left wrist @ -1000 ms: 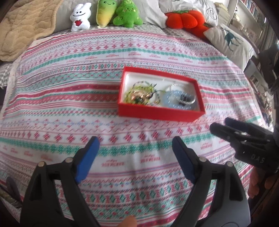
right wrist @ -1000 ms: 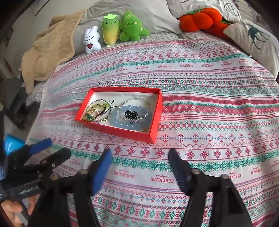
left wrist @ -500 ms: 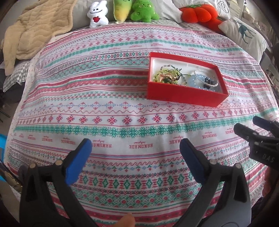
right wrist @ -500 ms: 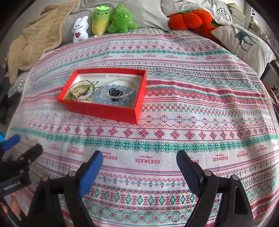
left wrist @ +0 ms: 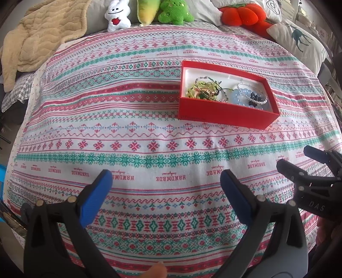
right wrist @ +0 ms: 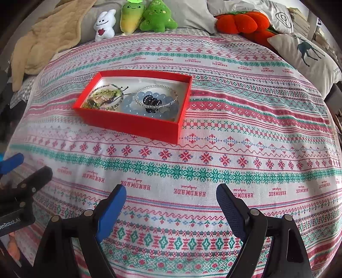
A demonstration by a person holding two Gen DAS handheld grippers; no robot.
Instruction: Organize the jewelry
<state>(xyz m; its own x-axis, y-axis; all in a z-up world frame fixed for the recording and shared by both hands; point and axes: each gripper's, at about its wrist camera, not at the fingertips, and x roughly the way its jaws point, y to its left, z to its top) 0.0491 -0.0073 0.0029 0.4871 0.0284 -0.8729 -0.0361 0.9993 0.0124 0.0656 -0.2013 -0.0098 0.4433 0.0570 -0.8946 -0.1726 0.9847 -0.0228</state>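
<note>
A red jewelry box [left wrist: 224, 114] [right wrist: 132, 125] sits on the patterned bedspread. Inside lie a green and gold bracelet tangle [left wrist: 203, 89] [right wrist: 105, 97], a pale blue bead bracelet [left wrist: 239, 97] [right wrist: 130, 107], a clear bead bracelet [right wrist: 157, 96] and a dark bead piece [right wrist: 151, 100]. My left gripper [left wrist: 165, 184] is open and empty, near the bed's front edge, well short of the box. My right gripper [right wrist: 171, 197] is open and empty, also well in front of the box. Each gripper shows in the other's view, the right one [left wrist: 299, 162] and the left one [right wrist: 25, 169].
Plush toys [right wrist: 136, 19] and an orange plush [right wrist: 241, 21] line the back. A beige blanket [left wrist: 38, 40] lies back left. A deer pillow [right wrist: 307, 53] sits back right. The bedspread [right wrist: 235, 128] spreads around the box.
Both grippers have pulled back from the box and stayed open. The box now sits farther away in both views. The jewelry in it has not moved.
</note>
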